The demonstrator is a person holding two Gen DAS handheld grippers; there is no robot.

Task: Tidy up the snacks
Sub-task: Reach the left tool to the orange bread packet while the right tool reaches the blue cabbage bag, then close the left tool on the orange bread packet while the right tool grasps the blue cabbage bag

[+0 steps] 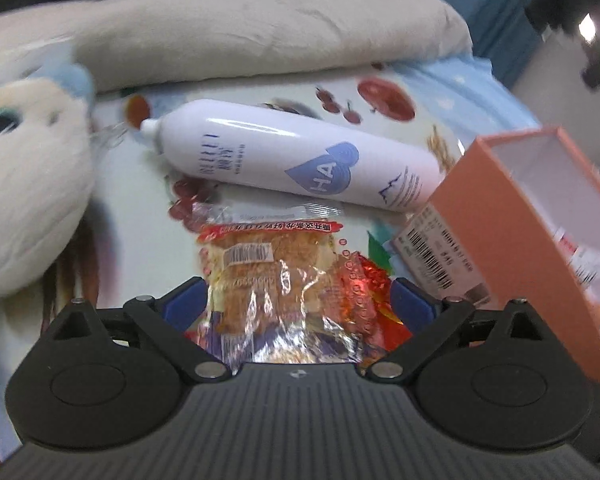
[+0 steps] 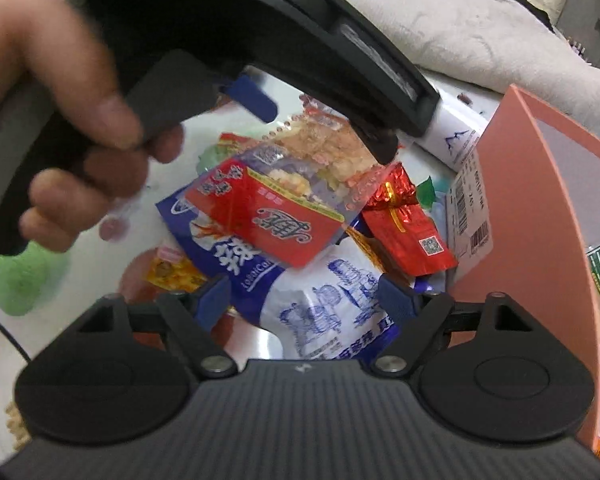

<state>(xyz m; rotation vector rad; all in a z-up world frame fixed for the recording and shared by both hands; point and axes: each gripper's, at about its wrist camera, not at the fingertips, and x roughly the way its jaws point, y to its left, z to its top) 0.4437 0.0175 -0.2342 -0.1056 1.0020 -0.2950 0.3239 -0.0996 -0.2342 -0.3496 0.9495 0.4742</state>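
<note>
On a fruit-print cloth (image 1: 380, 80) the snacks lie in a loose heap beside an orange box (image 1: 540, 216). The left gripper (image 1: 294, 300) stands wide, its blue pads on either side of a clear cake pack (image 1: 268, 276) with a red strip along its far edge; the pads do not press on it as far as can be seen. Past the pack lies a white spray can (image 1: 300, 160), on its side, its foot touching the box's corner. A plush toy (image 1: 24, 184) sits at the left, a grey pillow (image 1: 260, 28) behind.

In the right view, the right gripper (image 2: 304, 300) is also spread wide, over a blue-and-white bag (image 2: 324, 308) that lies between the pads without being pinched. On that bag rests the cake pack (image 2: 284, 200), and next to it a red foil pack (image 2: 404, 224), close to the box (image 2: 520, 240). A small yellow sachet (image 2: 172, 272) lies left of the bag. Above, a hand (image 2: 68, 132) holds the left gripper's handle.
</note>
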